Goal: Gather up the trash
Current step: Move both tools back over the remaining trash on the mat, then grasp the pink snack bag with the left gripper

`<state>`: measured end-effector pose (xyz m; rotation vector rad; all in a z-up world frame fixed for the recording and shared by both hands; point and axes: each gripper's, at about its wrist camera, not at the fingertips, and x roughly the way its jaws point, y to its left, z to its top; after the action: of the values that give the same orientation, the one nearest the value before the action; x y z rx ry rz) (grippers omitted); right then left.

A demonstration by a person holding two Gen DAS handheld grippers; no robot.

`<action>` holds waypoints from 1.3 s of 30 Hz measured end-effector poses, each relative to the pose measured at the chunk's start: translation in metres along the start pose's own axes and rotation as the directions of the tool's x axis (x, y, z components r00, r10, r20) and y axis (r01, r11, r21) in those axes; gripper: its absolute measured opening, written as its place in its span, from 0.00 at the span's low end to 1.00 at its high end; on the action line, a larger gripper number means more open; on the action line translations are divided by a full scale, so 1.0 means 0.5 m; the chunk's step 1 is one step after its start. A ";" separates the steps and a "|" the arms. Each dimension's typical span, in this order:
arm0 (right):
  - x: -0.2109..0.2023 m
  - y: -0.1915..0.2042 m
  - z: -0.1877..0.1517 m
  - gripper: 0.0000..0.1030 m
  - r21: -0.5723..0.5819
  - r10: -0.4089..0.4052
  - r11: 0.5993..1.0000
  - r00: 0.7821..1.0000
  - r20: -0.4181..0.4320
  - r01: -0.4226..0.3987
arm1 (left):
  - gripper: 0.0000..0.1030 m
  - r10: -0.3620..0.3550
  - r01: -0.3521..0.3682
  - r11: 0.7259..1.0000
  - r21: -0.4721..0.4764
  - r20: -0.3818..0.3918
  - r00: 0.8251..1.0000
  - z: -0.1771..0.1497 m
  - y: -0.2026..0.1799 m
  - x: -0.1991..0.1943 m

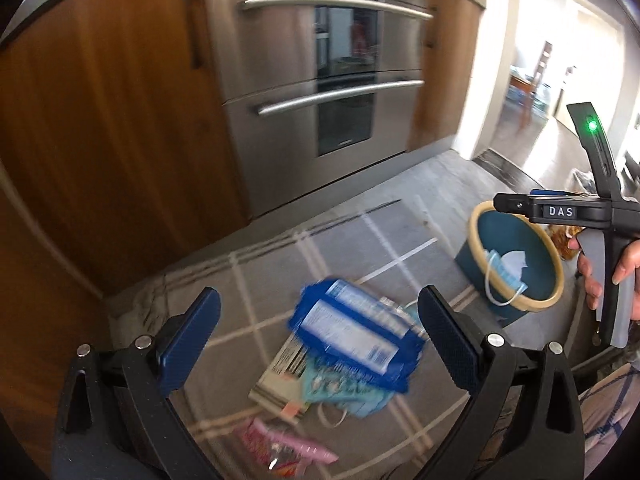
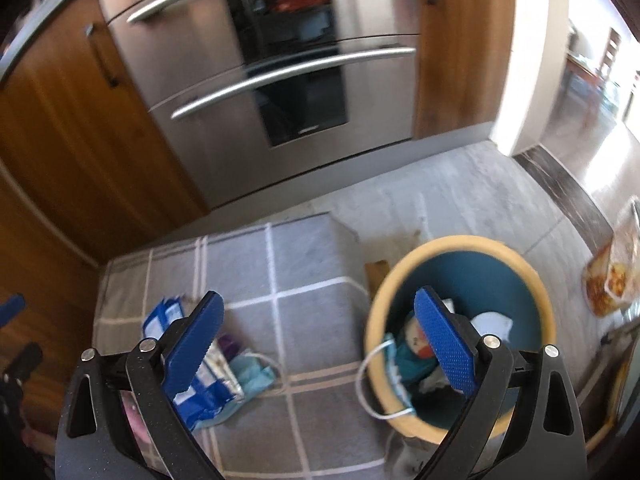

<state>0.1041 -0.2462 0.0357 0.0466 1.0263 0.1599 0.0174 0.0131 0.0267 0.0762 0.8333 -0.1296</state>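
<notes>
Trash lies in a small heap on the grey checked rug [image 1: 280, 264]: a blue-and-white wrapper [image 1: 352, 332] on top of a pale blue face mask [image 1: 352, 396] and a printed card, with a pink packet [image 1: 280, 448] nearer the camera. The left gripper [image 1: 320, 344] hangs over that heap, jaws spread wide and empty. The right gripper [image 2: 320, 344] is likewise released, holding nothing, poised between the heap and the teal bin [image 2: 516, 276] with its tan rim; a second face mask [image 2: 390, 376] drapes over the rim, its loop dangling outside. Beyond the rug runs grey stone floor, then a steel oven [image 1: 320, 80] with long bar handles set between warm wooden cabinets [image 1: 100, 120]. A bright doorway opens on the right. The right gripper's body reads "DAS". The wrapper's print is too blurred to read.
</notes>
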 end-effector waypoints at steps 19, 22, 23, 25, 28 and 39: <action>0.106 0.205 -0.056 0.93 -0.172 0.061 0.981 0.987 -0.146 -0.086 | 0.92 0.046 -0.082 0.991 -0.103 -0.314 0.948 -0.227 0.091 0.130; 0.130 0.227 -0.064 0.93 -0.199 0.040 0.977 0.985 -0.168 -0.074 | 0.85 0.062 -0.105 0.989 -0.101 -0.361 0.930 -0.252 0.102 0.156; 0.136 0.233 -0.067 0.93 -0.209 0.034 0.975 0.984 -0.173 -0.071 | 0.84 0.062 -0.108 0.989 -0.102 -0.378 0.924 -0.259 0.107 0.165; 0.147 0.243 -0.073 0.93 -0.231 0.024 0.971 0.982 -0.185 -0.068 | 0.77 0.060 -0.111 0.988 -0.106 -0.400 0.915 -0.268 0.115 0.179; 0.162 0.256 -0.081 0.93 -0.270 0.004 0.961 0.980 -0.199 -0.059 | 0.62 0.053 -0.117 0.986 -0.115 -0.453 0.890 -0.280 0.122 0.203; 0.182 0.257 -0.090 0.93 -0.293 -0.002 0.954 0.973 -0.232 -0.067 | 0.05 0.104 -0.174 0.976 -0.128 -0.427 0.898 -0.266 0.153 0.200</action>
<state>0.0975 -0.1071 -0.0504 -0.2365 1.2229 0.3566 -0.0023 0.0960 -0.1353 0.0083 1.2631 0.0963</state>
